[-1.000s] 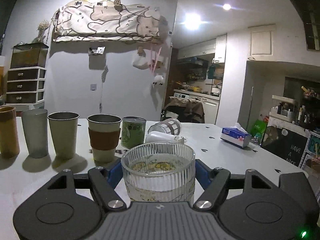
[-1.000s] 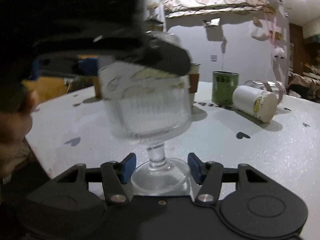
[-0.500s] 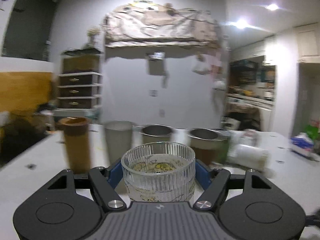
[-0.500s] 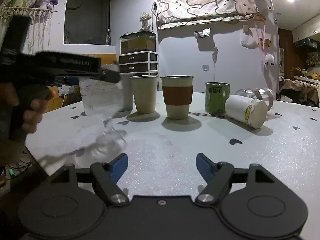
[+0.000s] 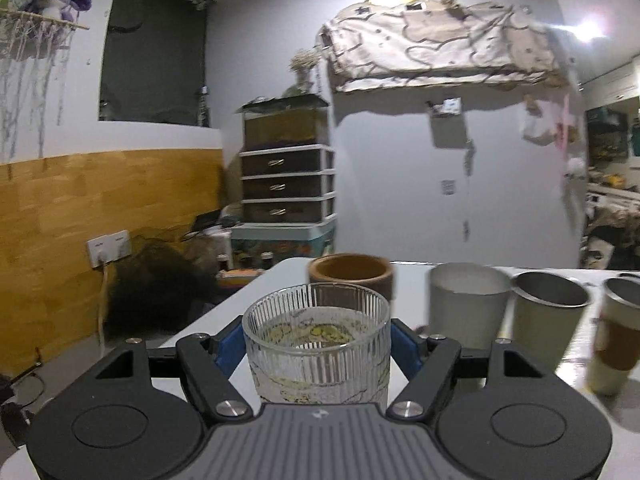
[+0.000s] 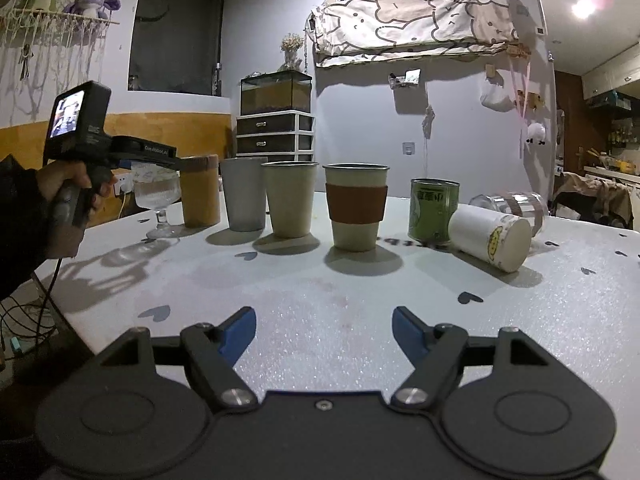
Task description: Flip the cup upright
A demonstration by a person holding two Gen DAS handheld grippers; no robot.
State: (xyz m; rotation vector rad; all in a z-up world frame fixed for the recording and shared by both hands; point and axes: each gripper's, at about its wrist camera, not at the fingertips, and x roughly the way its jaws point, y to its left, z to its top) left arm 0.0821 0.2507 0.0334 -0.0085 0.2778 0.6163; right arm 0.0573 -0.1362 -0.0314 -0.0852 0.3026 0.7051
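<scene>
My left gripper (image 5: 316,344) is shut on the bowl of a ribbed glass goblet (image 5: 317,342), held upright. In the right wrist view the goblet (image 6: 157,204) stands with its foot on the white table (image 6: 320,304) at the far left end of a row of cups, with the left gripper (image 6: 154,160) still around its bowl. My right gripper (image 6: 324,330) is open and empty, low over the table's near middle.
The row holds a brown cup (image 6: 199,190), a grey cup (image 6: 244,193), a beige cup (image 6: 290,199), a sleeved cup (image 6: 355,206) and a green can (image 6: 434,210). A white cup (image 6: 490,236) and a clear jar (image 6: 516,206) lie on their sides at the right.
The left gripper carried the goblet leftward, away from the right gripper, and set its foot down at the row's left end. The right gripper let go of the stem, opened and backed off.
</scene>
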